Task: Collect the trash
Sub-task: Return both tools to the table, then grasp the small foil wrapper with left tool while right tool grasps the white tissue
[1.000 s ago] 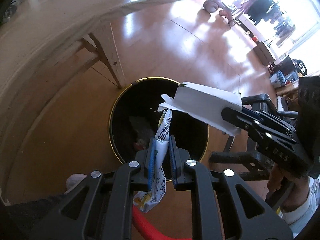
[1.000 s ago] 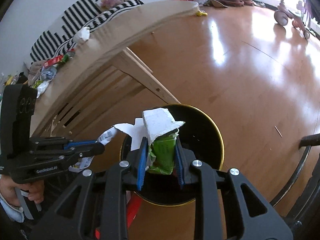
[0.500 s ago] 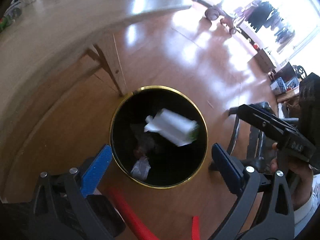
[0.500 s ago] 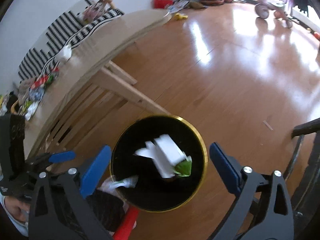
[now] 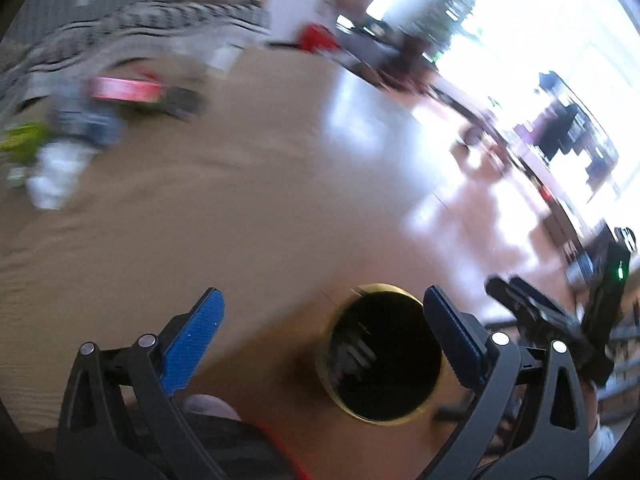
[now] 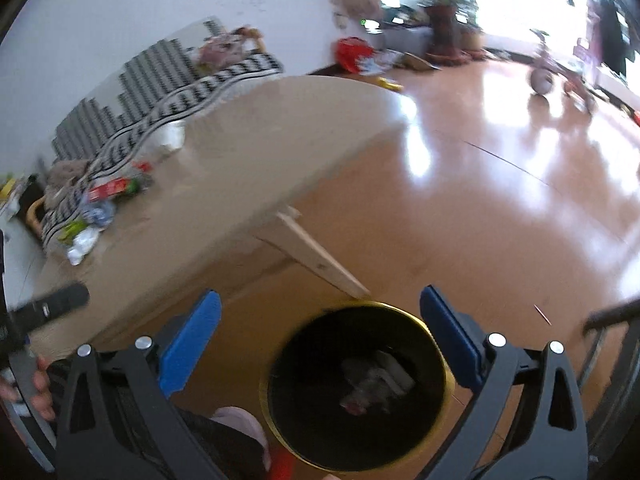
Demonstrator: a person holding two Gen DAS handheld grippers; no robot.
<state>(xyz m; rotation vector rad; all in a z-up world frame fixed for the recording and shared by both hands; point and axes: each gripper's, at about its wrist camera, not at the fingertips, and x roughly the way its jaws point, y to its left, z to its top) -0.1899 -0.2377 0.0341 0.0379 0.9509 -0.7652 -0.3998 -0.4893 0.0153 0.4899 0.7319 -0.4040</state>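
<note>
A black bin with a gold rim (image 5: 382, 350) (image 6: 356, 388) stands on the floor beside the wooden table (image 5: 240, 200) (image 6: 248, 152). White and pale scraps lie inside the bin (image 6: 376, 380). My left gripper (image 5: 322, 332) is open and empty, raised over the table edge. My right gripper (image 6: 320, 336) is open and empty above the bin. Several wrappers (image 5: 80, 120) (image 6: 96, 212), red, green, blue and white, lie at the table's far left. The left wrist view is blurred.
A table leg (image 6: 316, 260) slants down close to the bin. A black-and-white striped couch (image 6: 160, 80) stands behind the table. A tricycle (image 6: 556, 68) stands on the shiny wood floor. A dark chair frame (image 6: 608, 320) is at right.
Both grippers opened and dropped their trash into the bin, the left a wrapper, the right a white and green carton. Both have since lifted and tilted up toward the table.
</note>
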